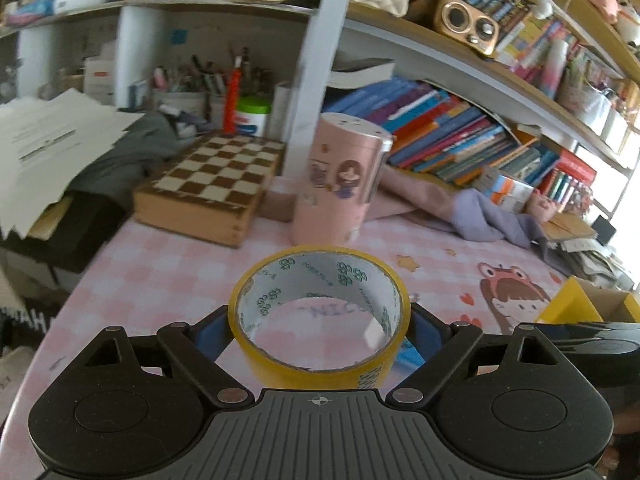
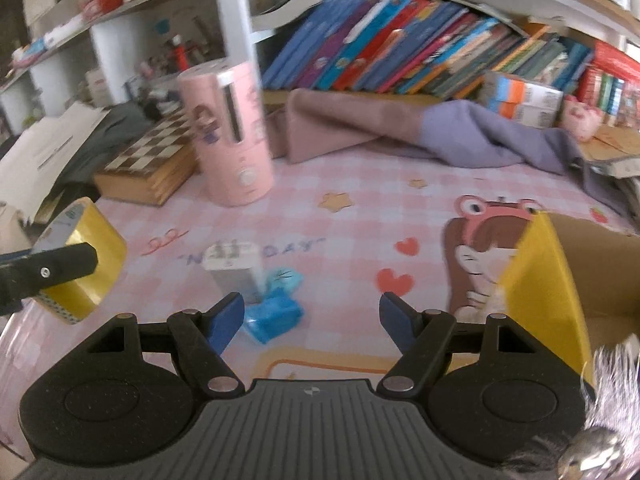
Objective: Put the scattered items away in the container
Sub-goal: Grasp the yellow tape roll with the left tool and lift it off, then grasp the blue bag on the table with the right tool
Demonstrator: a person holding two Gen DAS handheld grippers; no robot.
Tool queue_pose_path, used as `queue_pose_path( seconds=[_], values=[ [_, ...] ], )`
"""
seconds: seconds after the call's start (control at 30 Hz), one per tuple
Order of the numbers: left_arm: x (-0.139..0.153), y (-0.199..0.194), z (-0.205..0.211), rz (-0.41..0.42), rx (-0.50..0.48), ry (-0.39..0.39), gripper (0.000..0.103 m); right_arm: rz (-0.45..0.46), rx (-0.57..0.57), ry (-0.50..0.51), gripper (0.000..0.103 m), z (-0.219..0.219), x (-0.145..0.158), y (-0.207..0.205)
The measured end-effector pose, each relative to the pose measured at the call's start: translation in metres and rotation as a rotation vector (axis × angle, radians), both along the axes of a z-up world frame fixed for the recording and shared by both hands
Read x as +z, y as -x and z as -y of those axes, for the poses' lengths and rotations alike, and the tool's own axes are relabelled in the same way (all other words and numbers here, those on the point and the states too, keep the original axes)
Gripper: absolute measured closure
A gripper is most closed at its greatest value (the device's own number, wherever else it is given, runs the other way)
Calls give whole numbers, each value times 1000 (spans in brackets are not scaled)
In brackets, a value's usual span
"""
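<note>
My left gripper [image 1: 320, 330] is shut on a yellow roll of tape [image 1: 320, 316] and holds it above the pink checked table mat. The same roll shows at the left edge of the right wrist view [image 2: 86, 256], clamped by the left gripper's finger. My right gripper [image 2: 312, 314] is open and empty above the mat. Just ahead of its left finger lie a blue packet [image 2: 274, 312] and a small white box [image 2: 236, 270]. A cardboard box with a yellow flap [image 2: 548, 280] stands to the right; it also shows in the left wrist view [image 1: 576, 304].
A pink cylinder with a cartoon girl [image 1: 340, 184] stands at the back of the mat, also in the right wrist view [image 2: 228, 132]. A wooden chessboard box [image 1: 208, 188] lies to its left. Folded pink and purple cloths [image 2: 420, 132] lie before shelves of books [image 2: 400, 48].
</note>
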State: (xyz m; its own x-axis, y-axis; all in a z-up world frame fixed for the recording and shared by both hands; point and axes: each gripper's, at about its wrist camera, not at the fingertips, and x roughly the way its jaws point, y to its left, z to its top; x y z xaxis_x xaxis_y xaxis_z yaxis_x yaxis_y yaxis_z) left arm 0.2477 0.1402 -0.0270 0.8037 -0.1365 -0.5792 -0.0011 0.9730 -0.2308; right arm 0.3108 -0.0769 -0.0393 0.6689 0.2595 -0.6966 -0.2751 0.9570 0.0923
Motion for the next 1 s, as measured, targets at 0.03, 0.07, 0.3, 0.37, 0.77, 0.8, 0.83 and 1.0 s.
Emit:
queue_pose_path(
  seconds=[0.03,0.07,0.3,0.37,0.77,0.8,0.83,1.0],
  values=[
    [0,2,-2,-2,6,0,12,-12,12,-2,30,-4,-3,-2],
    [0,4,-4,-4,10,0,12,-21,18,-5,30,-7,-5,-3],
    [1,13,-11,-20,37,-5,12,-46,46,18,32,-26,-19,-17],
    [0,15,-12,-26,40,-5,12,-50,57,32,33,-31,-25,-23],
    [7,20,-11,-15,26,-19,12,-114,107,61,64,-43,-54,-43],
    [7,21,-11,-13,24,-18,12,-106,113,70,67,-43,-54,-41],
    [8,22,-10,-11,21,-17,12,-98,118,72,70,-42,-52,-38],
    [11,27,-5,10,0,-13,12,-85,107,65,72,-36,-43,-27]
  ],
)
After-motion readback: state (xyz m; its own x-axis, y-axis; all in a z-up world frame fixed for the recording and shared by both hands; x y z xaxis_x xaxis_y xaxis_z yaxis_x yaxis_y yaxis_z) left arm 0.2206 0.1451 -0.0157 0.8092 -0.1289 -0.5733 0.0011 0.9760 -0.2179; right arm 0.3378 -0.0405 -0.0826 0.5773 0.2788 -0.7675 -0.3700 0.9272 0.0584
